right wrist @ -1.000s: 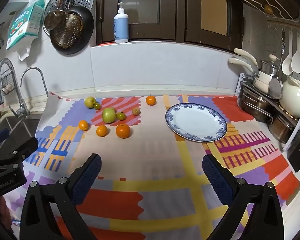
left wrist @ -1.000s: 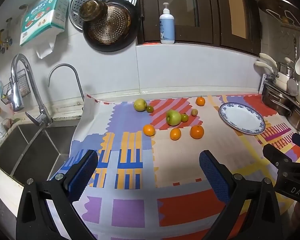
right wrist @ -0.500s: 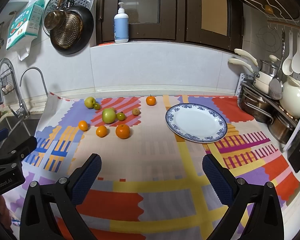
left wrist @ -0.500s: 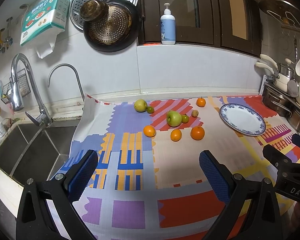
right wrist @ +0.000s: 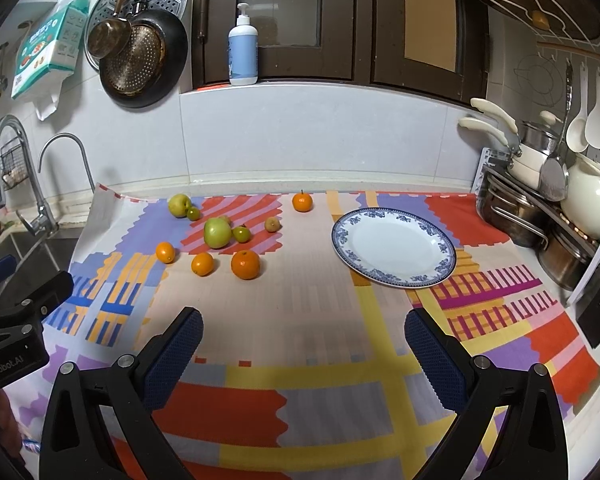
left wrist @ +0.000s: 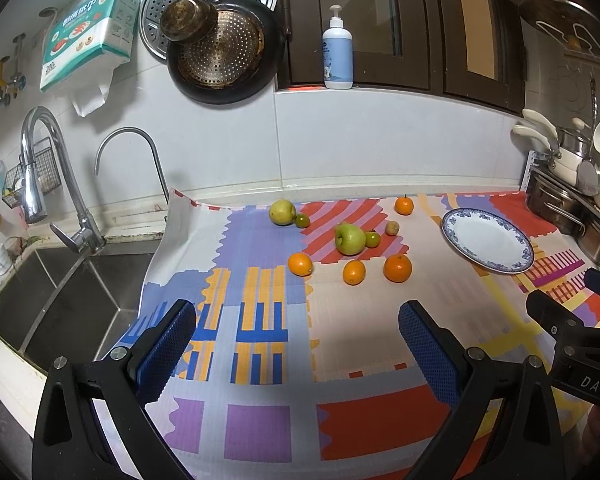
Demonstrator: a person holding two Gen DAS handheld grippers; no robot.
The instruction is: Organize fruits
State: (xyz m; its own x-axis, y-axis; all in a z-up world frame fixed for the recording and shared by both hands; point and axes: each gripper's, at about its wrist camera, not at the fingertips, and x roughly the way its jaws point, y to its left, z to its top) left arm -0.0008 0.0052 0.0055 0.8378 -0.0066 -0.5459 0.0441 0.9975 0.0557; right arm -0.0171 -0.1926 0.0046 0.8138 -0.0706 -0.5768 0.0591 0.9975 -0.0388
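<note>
We find both the left gripper (left wrist: 296,332) and the right gripper (right wrist: 303,334) spread wide and empty, hovering over the patterned mat (right wrist: 300,376). All fruit lies loose left of the empty plate (right wrist: 394,246): two apples, four oranges, two small green fruits, one small brownish fruit. We judge the nearest orange (right wrist: 245,264) light, firm and liable to roll; grip across its widest part.
</note>
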